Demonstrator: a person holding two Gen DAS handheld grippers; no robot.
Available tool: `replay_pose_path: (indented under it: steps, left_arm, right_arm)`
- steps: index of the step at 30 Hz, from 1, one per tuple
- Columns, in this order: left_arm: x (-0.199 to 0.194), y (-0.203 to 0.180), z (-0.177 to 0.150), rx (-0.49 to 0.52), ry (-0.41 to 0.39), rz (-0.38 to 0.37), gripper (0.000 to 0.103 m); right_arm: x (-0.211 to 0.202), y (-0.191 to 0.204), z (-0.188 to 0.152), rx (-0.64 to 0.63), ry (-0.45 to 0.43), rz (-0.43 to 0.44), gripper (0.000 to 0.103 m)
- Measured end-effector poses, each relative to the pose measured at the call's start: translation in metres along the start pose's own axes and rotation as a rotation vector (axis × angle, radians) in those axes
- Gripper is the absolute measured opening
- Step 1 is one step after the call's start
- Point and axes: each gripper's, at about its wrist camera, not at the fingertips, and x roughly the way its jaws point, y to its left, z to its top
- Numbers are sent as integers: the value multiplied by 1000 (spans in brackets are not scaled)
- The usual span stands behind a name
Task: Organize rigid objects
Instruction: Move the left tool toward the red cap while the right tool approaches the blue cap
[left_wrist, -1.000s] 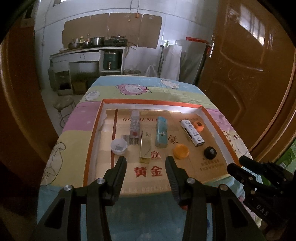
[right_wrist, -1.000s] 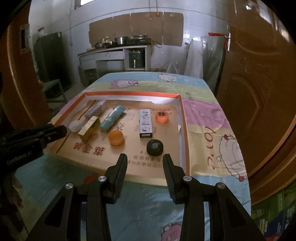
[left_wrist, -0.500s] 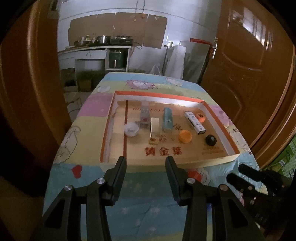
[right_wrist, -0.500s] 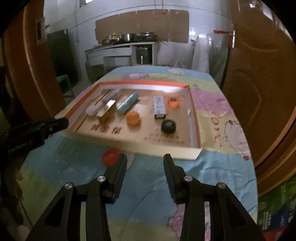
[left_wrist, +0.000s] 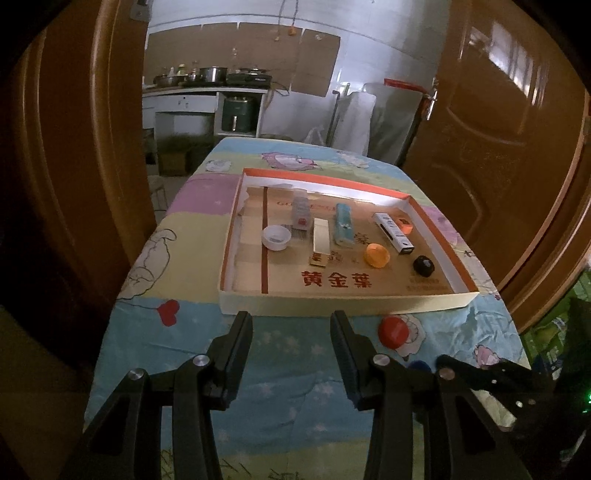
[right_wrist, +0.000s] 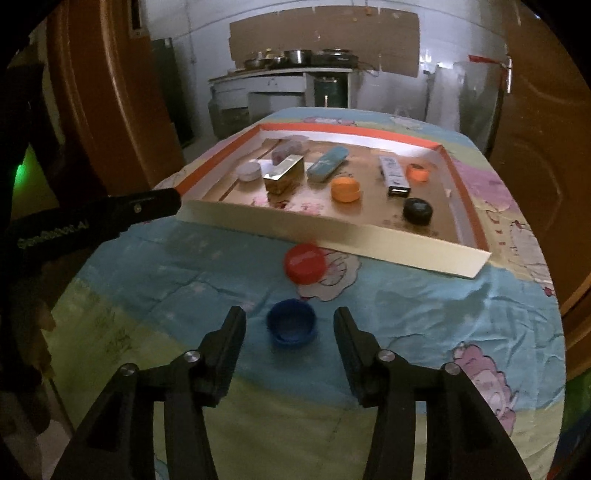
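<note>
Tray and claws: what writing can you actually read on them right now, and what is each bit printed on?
"黄金葉": large red characters on the tray floor, near its front wall.
"GO...": faint gold lettering at the tray's back, mostly hidden by a clear bottle; unreadable.
Small print by the black cap: too small.
White lettering on the left claw's arm: too blurred.
White box label: too small.
</note>
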Motion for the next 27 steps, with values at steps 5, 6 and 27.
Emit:
replay_pose_path:
  steps: [5,6,27]
  left_arm:
    - [1,-10,-2,22,7,-37,44]
    - [3,-13,-2,30,13,-49,44]
    - [81,-105,-19,310,182,-71,44]
  right_arm:
    - [10,1,-1,-3,18,-12,32]
    - [9,-1,-1,2,18,-10,31]
    - [-38,-71,-27,153,-45,-68,31]
